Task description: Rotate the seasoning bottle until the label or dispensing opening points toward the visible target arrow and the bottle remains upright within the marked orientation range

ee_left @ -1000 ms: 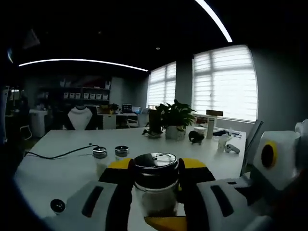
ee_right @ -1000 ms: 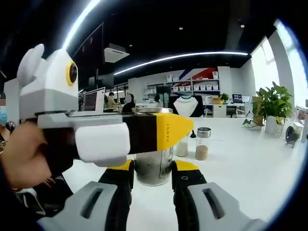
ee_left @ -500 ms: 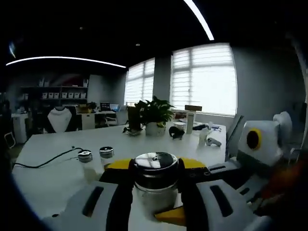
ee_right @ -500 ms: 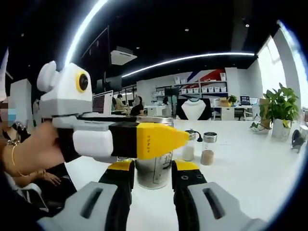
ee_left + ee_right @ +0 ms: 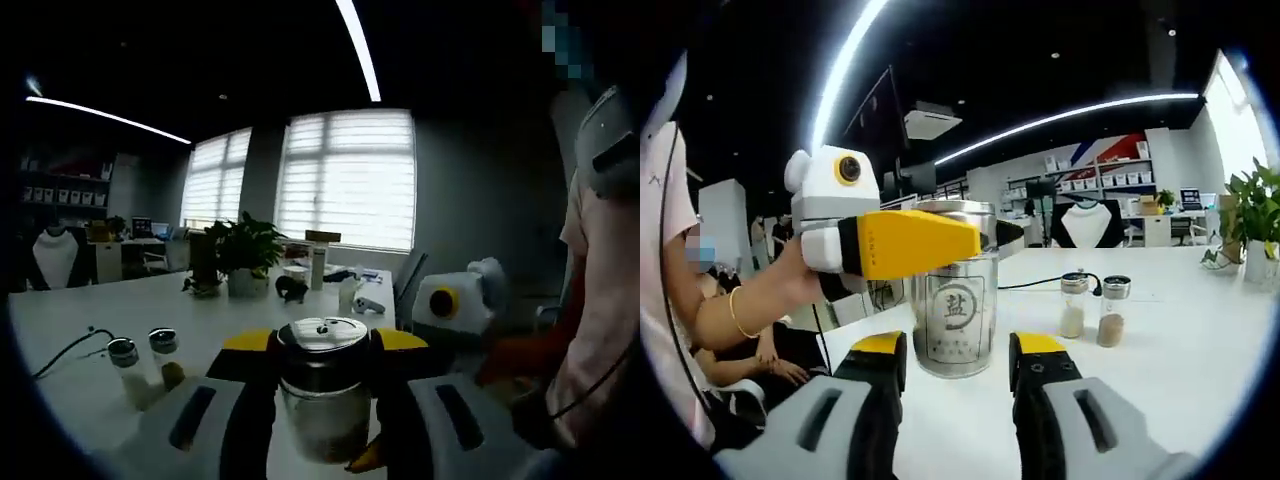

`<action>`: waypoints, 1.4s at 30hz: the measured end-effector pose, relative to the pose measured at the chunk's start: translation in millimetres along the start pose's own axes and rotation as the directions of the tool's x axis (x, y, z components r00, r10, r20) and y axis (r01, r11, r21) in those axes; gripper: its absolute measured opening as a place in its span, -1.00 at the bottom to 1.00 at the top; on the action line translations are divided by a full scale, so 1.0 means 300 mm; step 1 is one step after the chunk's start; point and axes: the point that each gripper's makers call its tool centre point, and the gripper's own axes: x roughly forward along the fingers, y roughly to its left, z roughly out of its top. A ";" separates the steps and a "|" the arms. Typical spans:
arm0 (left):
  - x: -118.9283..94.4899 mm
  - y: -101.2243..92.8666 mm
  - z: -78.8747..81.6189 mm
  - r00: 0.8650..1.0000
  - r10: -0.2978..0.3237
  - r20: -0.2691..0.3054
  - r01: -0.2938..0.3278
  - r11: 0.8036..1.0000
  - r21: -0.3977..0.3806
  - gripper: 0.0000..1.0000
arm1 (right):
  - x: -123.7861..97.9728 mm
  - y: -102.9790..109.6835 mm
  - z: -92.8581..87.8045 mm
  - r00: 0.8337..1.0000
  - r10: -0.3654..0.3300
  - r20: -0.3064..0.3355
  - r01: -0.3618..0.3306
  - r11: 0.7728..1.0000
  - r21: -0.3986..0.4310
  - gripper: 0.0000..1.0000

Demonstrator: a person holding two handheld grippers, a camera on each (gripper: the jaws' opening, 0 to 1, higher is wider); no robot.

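1. The seasoning bottle [image 5: 956, 310] is shown upright on the white table [image 5: 1180, 370], its long axis vertical and its printed label turned toward the right gripper view.
2. The left gripper [image 5: 322, 372] is clamped on the bottle [image 5: 322, 385], one jaw pressed to each side just below the metal lid [image 5: 322, 333].
3. The right gripper [image 5: 952, 365] is spread, its jaws apart from the glass, with the bottle just ahead between them.
4. No target arrow can be made out; turning about the vertical axis is judged to fall to the left gripper.
5. Two small shakers [image 5: 1092, 308] are seen nearby.
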 end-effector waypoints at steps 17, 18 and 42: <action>-0.004 -0.085 -0.001 0.991 -0.131 -0.010 0.131 0.991 0.006 -0.23 | -0.012 0.054 0.069 0.995 0.062 0.079 -0.060 0.998 -0.026 -0.40; -0.004 -0.088 0.003 0.991 -0.135 -0.007 0.135 0.991 0.008 -0.23 | -0.012 0.054 0.070 0.995 0.061 0.081 -0.060 0.998 -0.025 -0.40; 0.016 0.007 -0.004 0.997 0.067 -0.024 -0.066 0.997 0.031 0.89 | -0.006 -0.008 0.044 0.994 -0.096 0.051 0.099 0.992 -0.078 -0.40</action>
